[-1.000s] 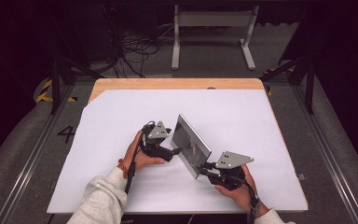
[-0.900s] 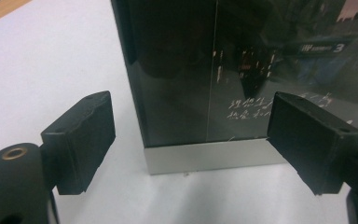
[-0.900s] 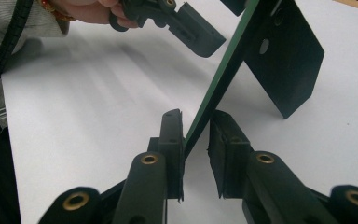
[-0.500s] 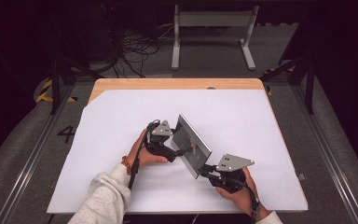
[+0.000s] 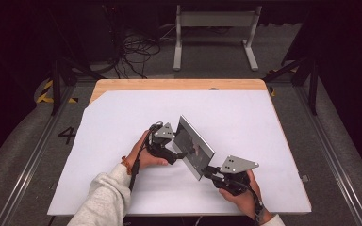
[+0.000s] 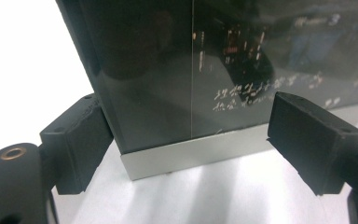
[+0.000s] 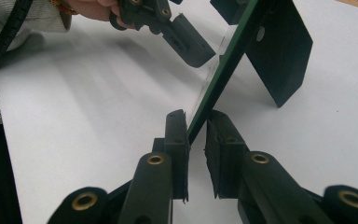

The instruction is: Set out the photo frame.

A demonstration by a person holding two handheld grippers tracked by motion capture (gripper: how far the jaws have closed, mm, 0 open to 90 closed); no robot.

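A dark glass-fronted picture frame with a silver rim stands tilted on the white table. My right gripper is shut on its near corner; in the right gripper view both jaws pinch the frame's thin edge at my right gripper. The frame's back leg props it on the table. My left gripper stands open against the frame's glass face, and in its own view my left gripper has one jaw off each side of the lower rim. Faint white writing reflects in the glass.
White sheet covers the table, with a wooden strip along the far edge. Beyond the table, a grey metal stand and loose cables lie on the floor. Dark rails run along both sides.
My left gripper has edged to the right, closer to the frame's face. The frame and my right gripper have barely shifted.
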